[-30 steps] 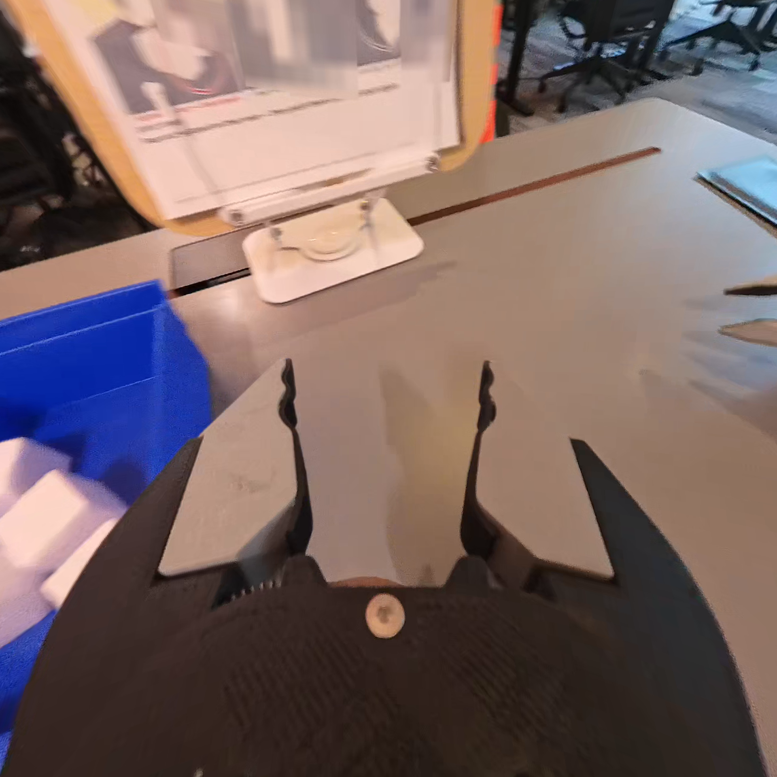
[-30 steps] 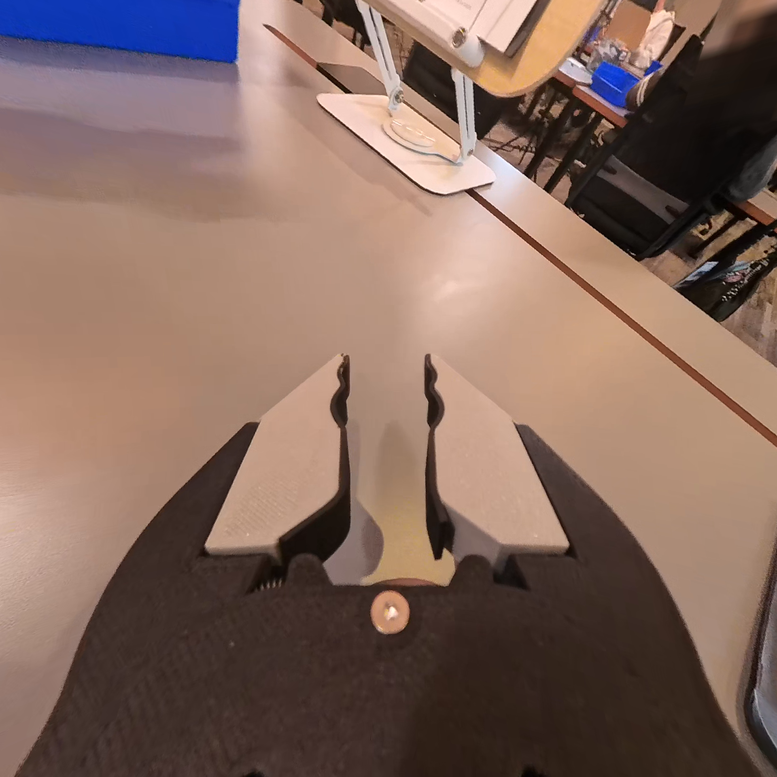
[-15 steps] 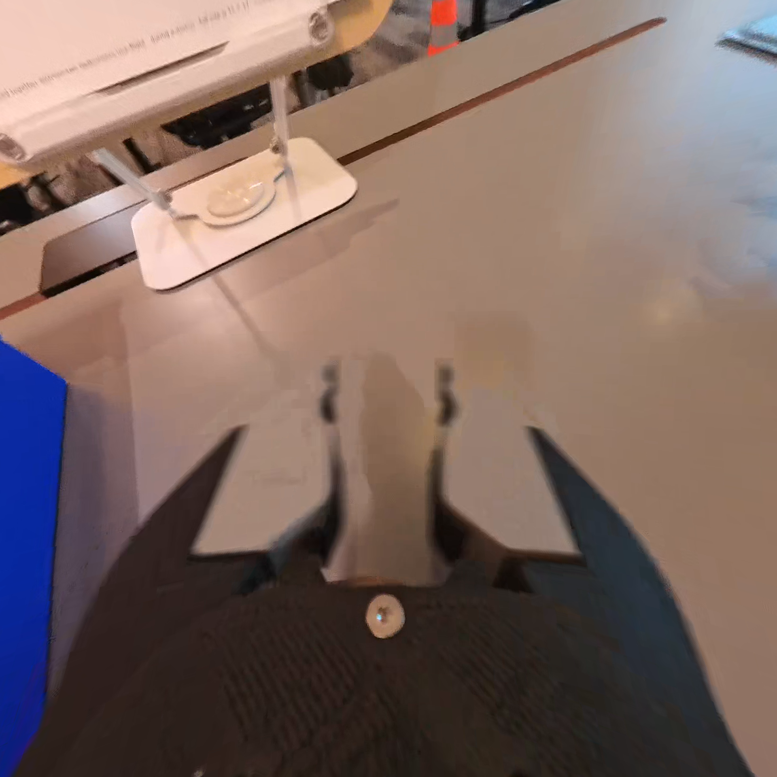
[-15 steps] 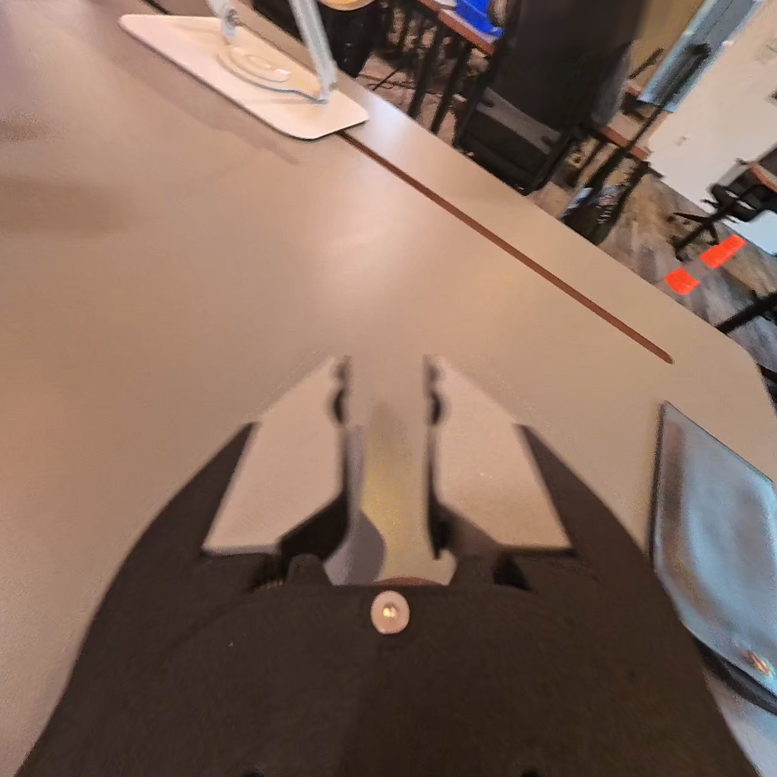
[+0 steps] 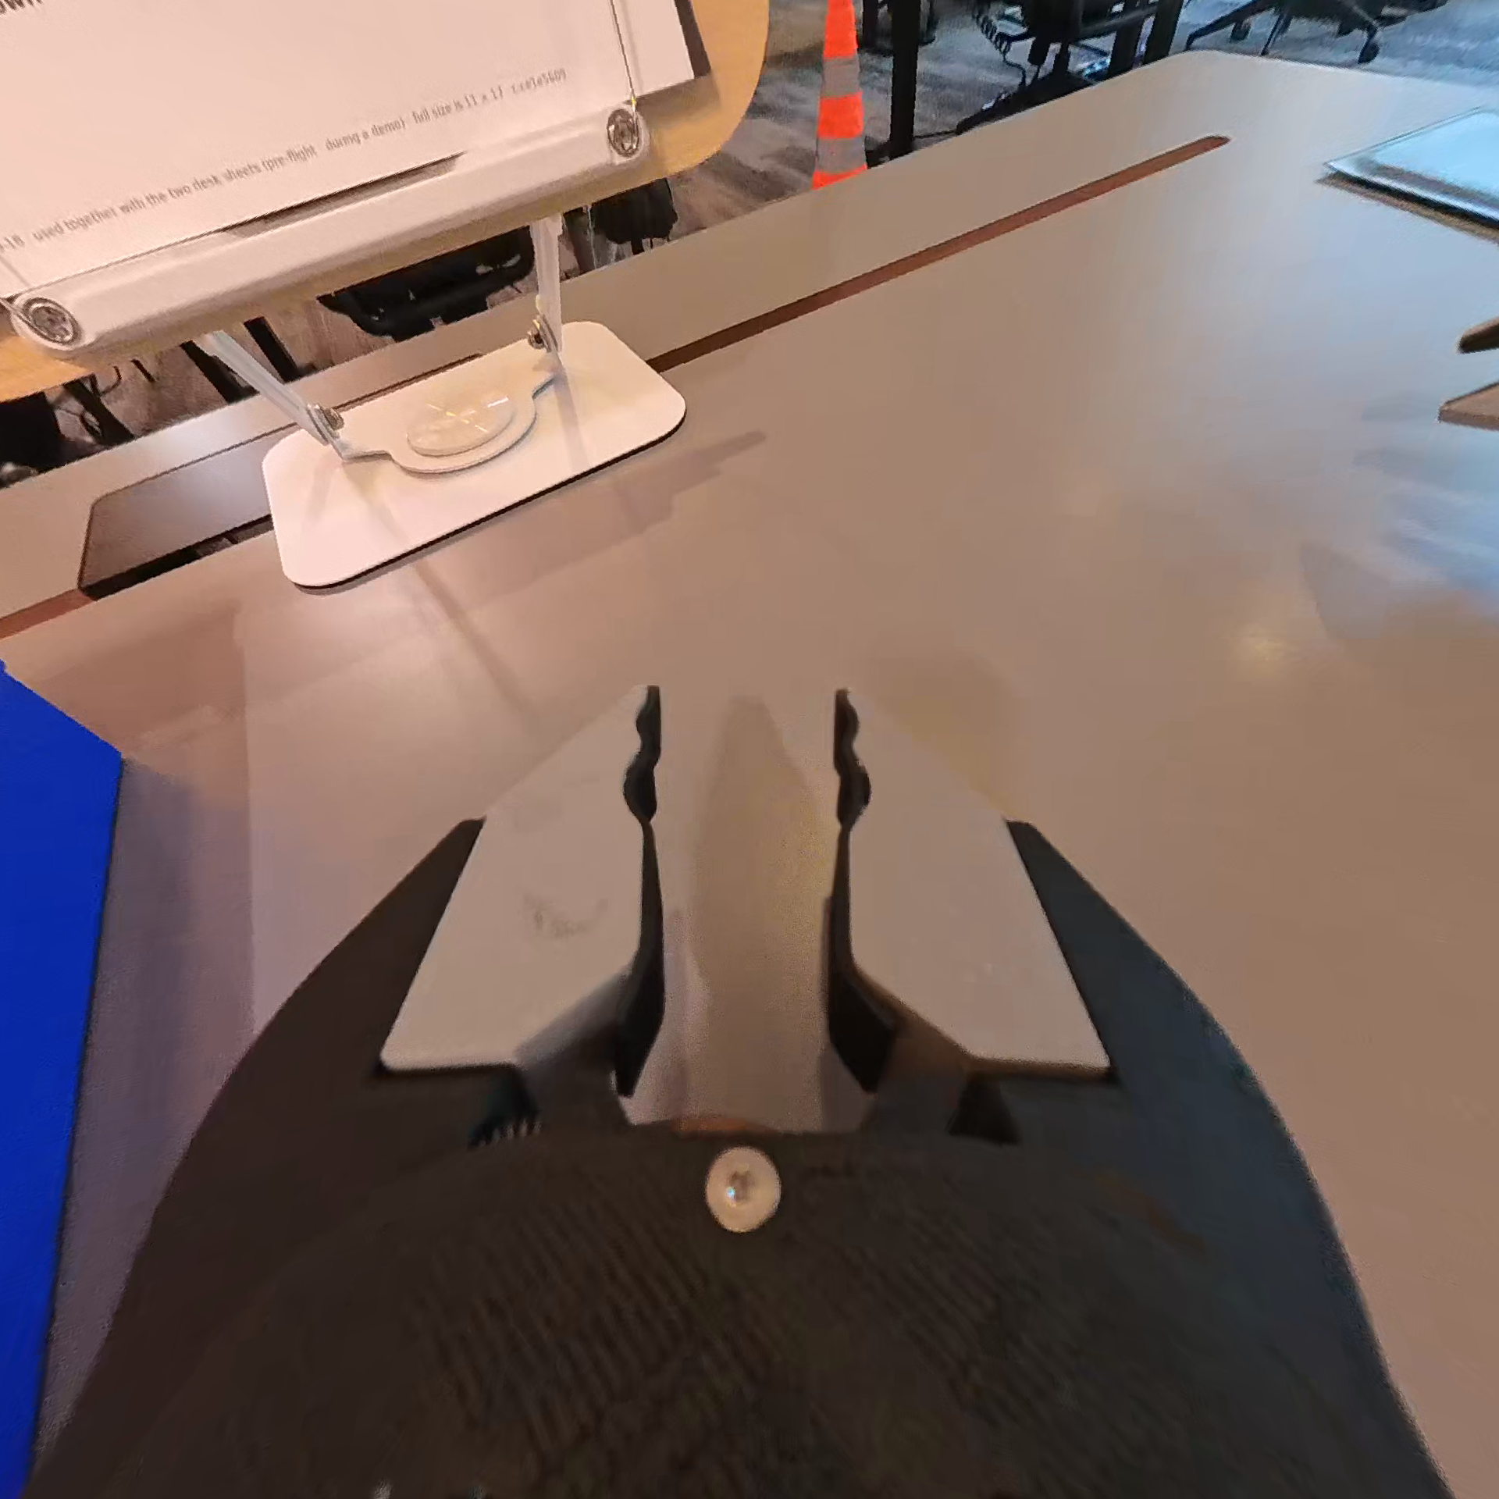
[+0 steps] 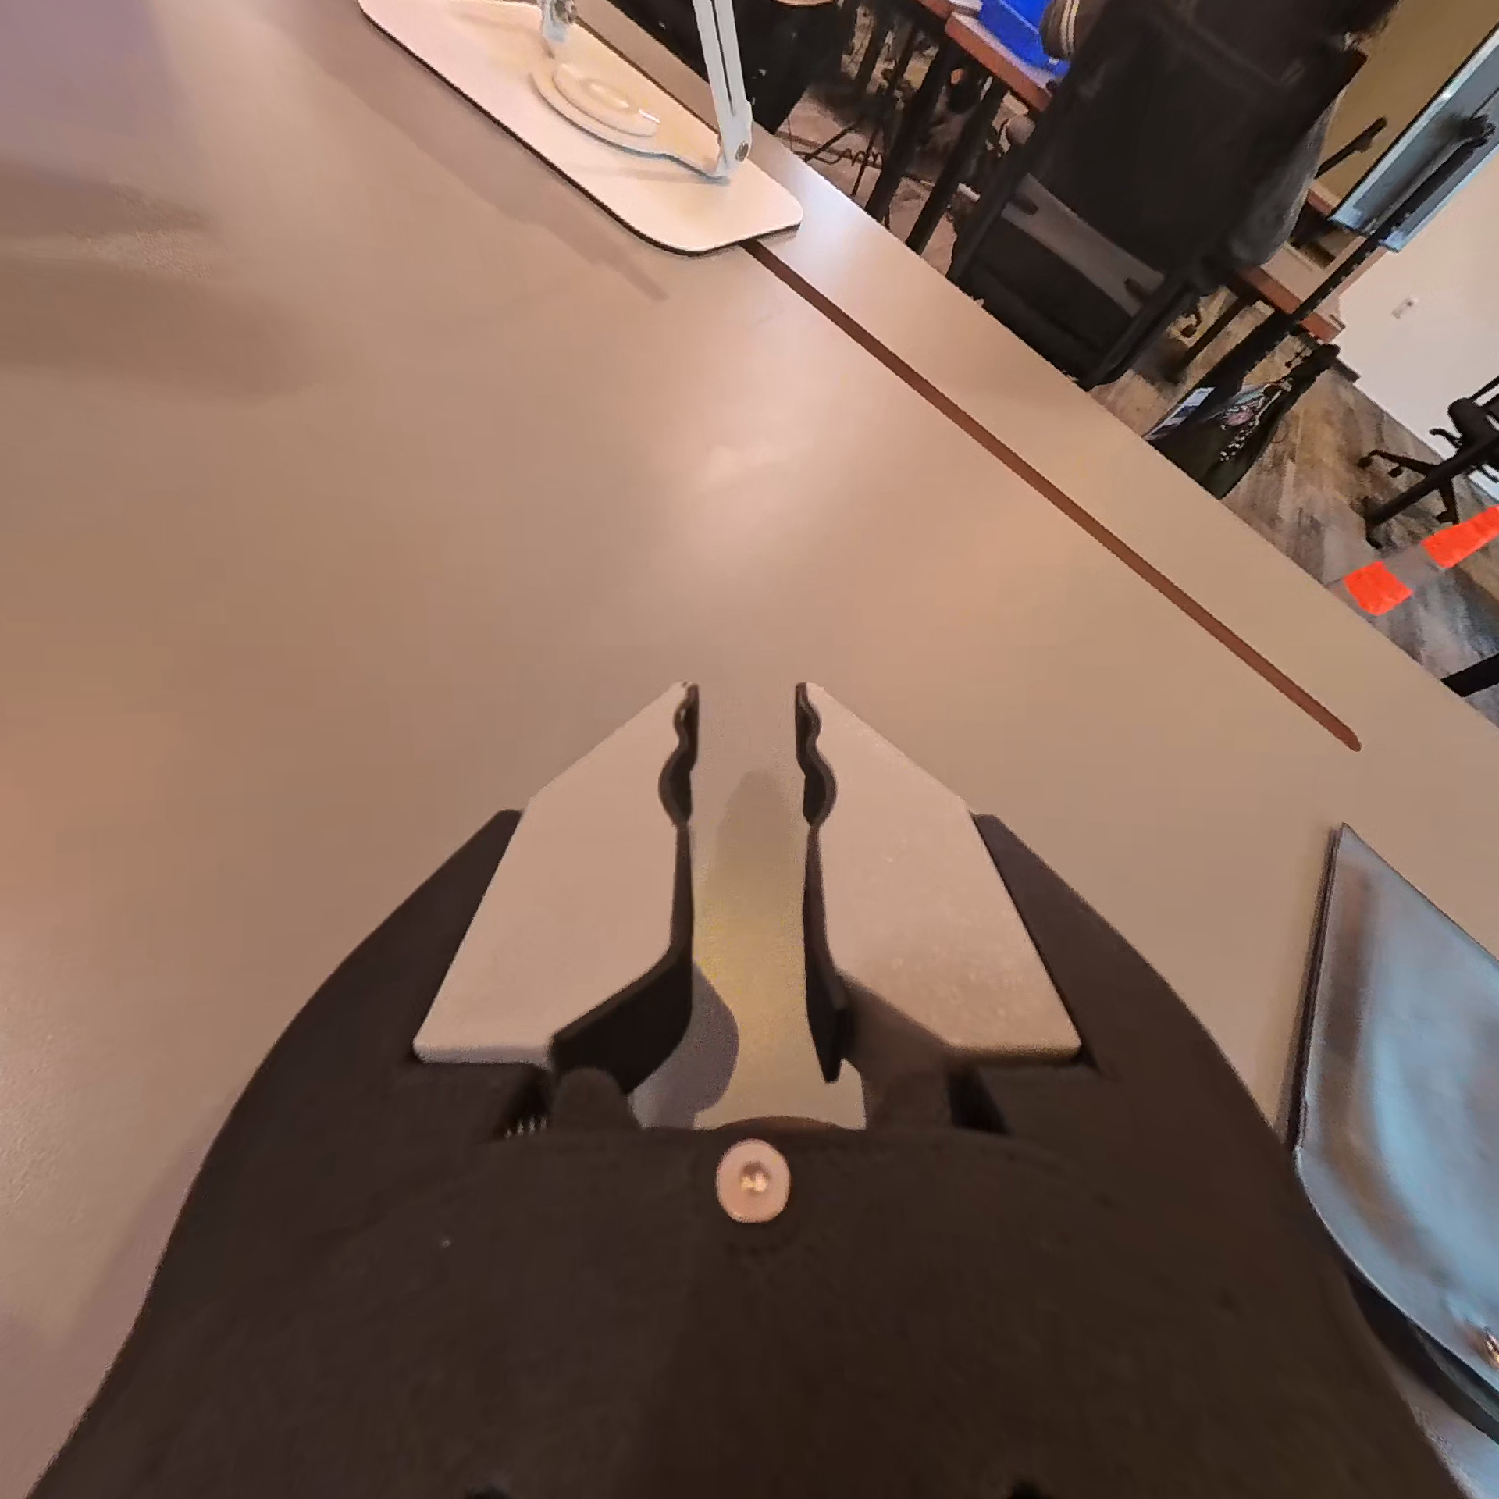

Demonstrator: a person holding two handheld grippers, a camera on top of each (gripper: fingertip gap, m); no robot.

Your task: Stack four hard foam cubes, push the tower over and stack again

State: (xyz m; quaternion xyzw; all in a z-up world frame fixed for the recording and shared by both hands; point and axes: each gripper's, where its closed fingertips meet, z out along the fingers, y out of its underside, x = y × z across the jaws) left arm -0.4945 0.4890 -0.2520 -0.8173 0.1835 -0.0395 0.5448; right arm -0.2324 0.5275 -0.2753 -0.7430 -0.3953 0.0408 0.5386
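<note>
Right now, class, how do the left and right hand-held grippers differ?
The left hand-held gripper holds its fingers wider apart than the right hand-held gripper. A blue bin lies left of the left hand-held gripper; a grey pouch lies right of the right hand-held gripper. Both are empty, above the table.

Upper left of my left view, a white document stand [image 5: 478,454] sits on the grey table [image 5: 1014,503], holding a printed sheet [image 5: 268,105]. A blue bin [image 5: 49,1014] fills the left edge; an orange cone [image 5: 839,105] stands top centre. A grey pouch [image 6: 1411,1054] lies lower right of my right view.
</note>
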